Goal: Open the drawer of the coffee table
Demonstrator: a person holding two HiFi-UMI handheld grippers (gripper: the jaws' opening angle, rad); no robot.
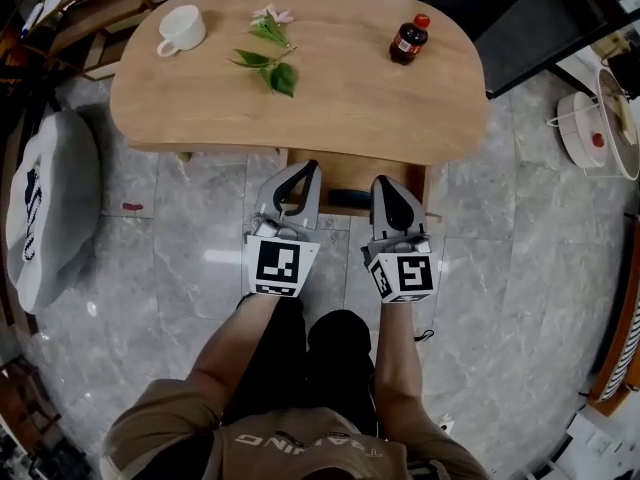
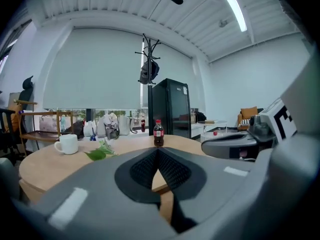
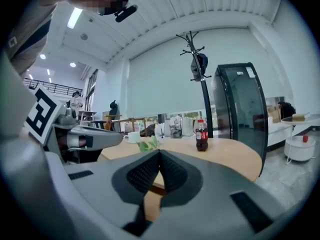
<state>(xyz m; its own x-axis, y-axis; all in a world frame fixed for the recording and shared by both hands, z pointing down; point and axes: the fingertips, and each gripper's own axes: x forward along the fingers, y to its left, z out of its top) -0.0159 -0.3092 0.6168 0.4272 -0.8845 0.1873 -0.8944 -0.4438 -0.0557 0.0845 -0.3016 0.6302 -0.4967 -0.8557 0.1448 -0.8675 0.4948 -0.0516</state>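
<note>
The left tool [image 2: 158, 151] has its two jaws shut together at the tips. Nothing is held between them. The right tool [image 3: 159, 153] is the same: its jaws touch at the tips and hold nothing. Through the small gap lower down in each tool you can see only brown wood behind it.

In the head view the two tools are side by side and point at the near edge of the coffee table. They are apart from each other. Each one has a white cube with black squares at the back, and a bare arm comes up behind each cube.

The drawer [image 1: 346, 174] is right between the two tools, under the near edge of the tabletop [image 1: 330, 108]. Its wooden front shows just past that edge, and there is a dark slot in it. I cannot tell if a tool touches it, or how far out it is.

On the tabletop there is a white cup [image 1: 181, 29] at the far left. Some green leaves with a small flower [image 1: 268, 53] lie near the middle. A little cola bottle [image 1: 408, 40] with a red cap stands at the far right. These three are well apart.

The floor [image 1: 180, 268] is grey tile. A grey cushion [image 1: 50, 208] lies on it, left of the table.
</note>
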